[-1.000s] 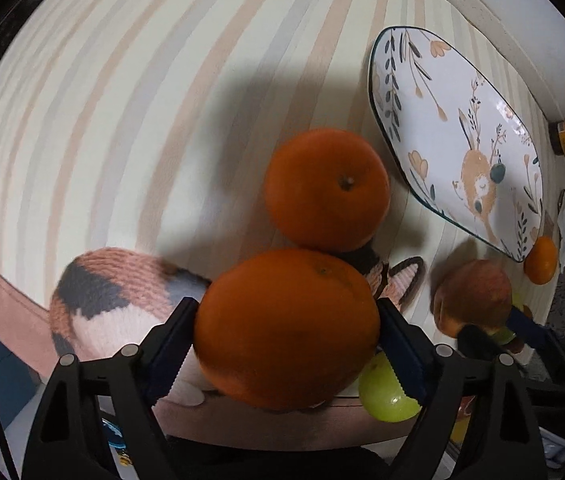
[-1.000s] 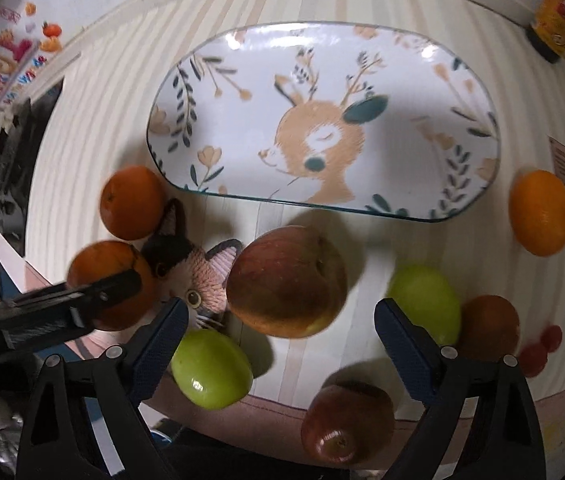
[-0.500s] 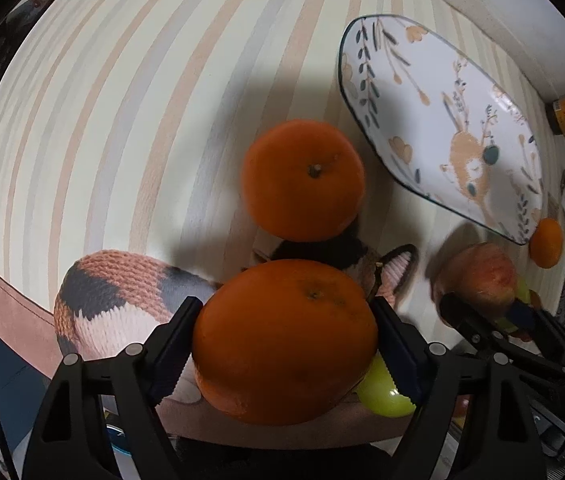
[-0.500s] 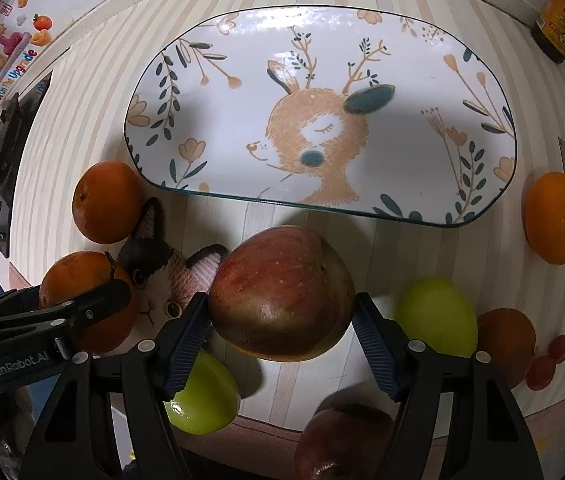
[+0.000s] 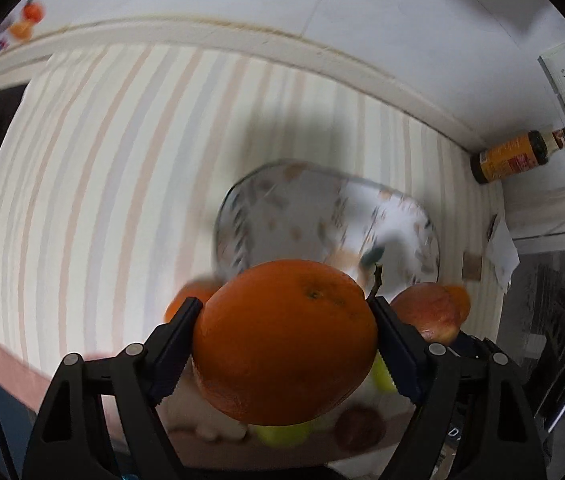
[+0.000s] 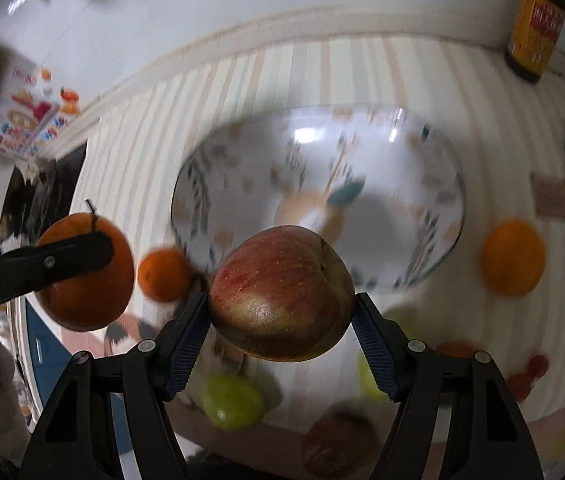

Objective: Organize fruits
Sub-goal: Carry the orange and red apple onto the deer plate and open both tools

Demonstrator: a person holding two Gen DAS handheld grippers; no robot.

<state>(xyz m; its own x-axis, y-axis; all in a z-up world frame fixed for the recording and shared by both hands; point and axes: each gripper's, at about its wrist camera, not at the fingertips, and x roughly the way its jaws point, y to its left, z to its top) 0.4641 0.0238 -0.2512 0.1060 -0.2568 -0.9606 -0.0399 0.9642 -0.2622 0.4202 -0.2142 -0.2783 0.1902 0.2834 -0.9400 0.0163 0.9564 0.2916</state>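
My left gripper (image 5: 286,340) is shut on a large orange (image 5: 282,344) and holds it in the air above the striped table; it also shows in the right wrist view (image 6: 86,276). My right gripper (image 6: 280,320) is shut on a red apple (image 6: 282,292), lifted above the table; it shows in the left wrist view (image 5: 426,312). The oval deer-pattern plate (image 6: 422,208) lies beyond both, blurred, also in the left wrist view (image 5: 282,208). Another orange (image 6: 164,276) sits left of the plate and one (image 6: 512,258) to its right.
Green fruits (image 6: 232,400), a dark red apple (image 6: 336,440) and small red fruits (image 6: 528,372) lie near the front edge. A brown bottle (image 5: 514,156) stands by the back wall. A cat-pattern mat (image 6: 130,332) lies front left.
Both grippers have lifted and tilted up with their fruits. The right gripper closed on the red apple and raised it; the view now takes in the back wall.
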